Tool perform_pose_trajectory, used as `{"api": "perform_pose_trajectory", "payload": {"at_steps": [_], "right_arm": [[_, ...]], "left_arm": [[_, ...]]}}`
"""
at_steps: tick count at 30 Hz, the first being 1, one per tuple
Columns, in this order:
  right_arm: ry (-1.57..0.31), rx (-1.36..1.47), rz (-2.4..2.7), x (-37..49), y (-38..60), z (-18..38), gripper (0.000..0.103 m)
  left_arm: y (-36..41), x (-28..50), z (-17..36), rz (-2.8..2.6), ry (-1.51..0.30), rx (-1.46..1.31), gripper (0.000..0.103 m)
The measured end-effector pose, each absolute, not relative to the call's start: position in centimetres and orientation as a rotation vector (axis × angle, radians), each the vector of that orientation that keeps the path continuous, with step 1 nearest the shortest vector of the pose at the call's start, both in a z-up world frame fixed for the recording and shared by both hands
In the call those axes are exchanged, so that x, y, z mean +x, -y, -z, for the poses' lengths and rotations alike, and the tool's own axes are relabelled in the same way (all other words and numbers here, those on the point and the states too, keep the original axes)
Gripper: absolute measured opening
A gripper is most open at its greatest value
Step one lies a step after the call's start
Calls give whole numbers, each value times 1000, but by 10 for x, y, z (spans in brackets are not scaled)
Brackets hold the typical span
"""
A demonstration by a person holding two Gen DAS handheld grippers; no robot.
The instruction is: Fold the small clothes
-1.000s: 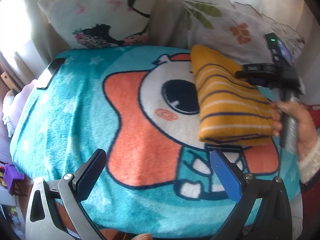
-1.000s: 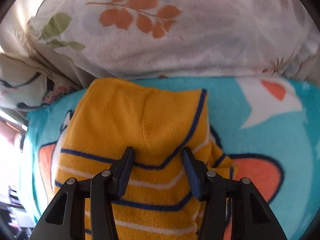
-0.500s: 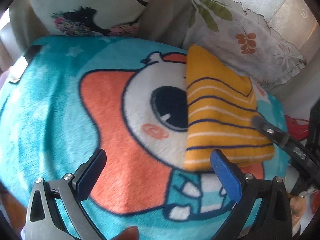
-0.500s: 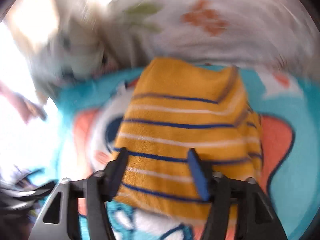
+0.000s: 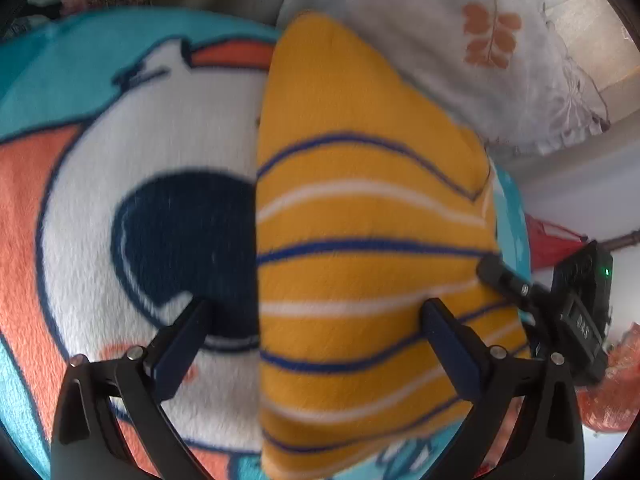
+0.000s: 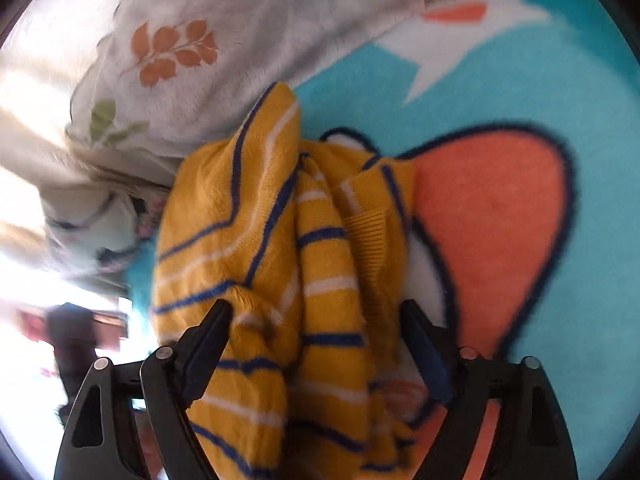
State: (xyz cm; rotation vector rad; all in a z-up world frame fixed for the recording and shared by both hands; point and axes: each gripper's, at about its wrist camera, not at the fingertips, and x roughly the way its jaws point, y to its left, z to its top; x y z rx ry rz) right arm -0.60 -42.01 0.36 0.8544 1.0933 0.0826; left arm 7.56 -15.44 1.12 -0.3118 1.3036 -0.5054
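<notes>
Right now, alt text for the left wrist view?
A folded yellow sweater with navy and white stripes lies on a cartoon-print fleece blanket, its far corner by a leaf-print pillow. The open left gripper frames its left edge; the right gripper reaches its right edge.

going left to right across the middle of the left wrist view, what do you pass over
cartoon blanket → dark blue cartoon eye → yellow striped sweater → thin strip of teal blanket edge → right gripper, its body beyond the sweater's right edge
</notes>
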Motion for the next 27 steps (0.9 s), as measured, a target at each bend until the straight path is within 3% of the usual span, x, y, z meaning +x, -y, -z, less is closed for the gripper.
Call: {"api": "perform_pose_trajectory", "payload": {"at_steps": [1, 2, 6, 12, 16, 19, 21, 24, 27], "right_arm": [[-1104, 876, -111, -7, 417, -2, 77], [-1120, 919, -154, -5, 413, 1, 59], [-1103, 1026, -282, -15, 401, -10, 51], [-1096, 984, -347, -56, 391, -28, 50], [-1178, 889, -180, -67, 402, -7, 68], [-1104, 844, -119, -86, 407, -36, 68], [-1041, 739, -86, -101, 403, -66, 67], [-966, 624, -158, -117, 384, -107, 57], [-1022, 618, -273, -118, 354, -98, 46]], "left_arm": [[160, 75, -11, 543, -1328, -320, 98], [165, 73, -12, 559, -1341, -321, 78], [172, 53, -41, 515, -1267, -207, 63], [158, 21, -57, 456, -1239, -176, 64], [149, 14, -34, 416, -1271, -137, 72], [137, 3, -44, 399, -1245, -148, 72], [132, -7, -54, 377, -1217, -130, 72], [128, -23, -53, 341, -1210, -110, 77], [127, -28, -36, 305, -1258, -134, 77]]}}
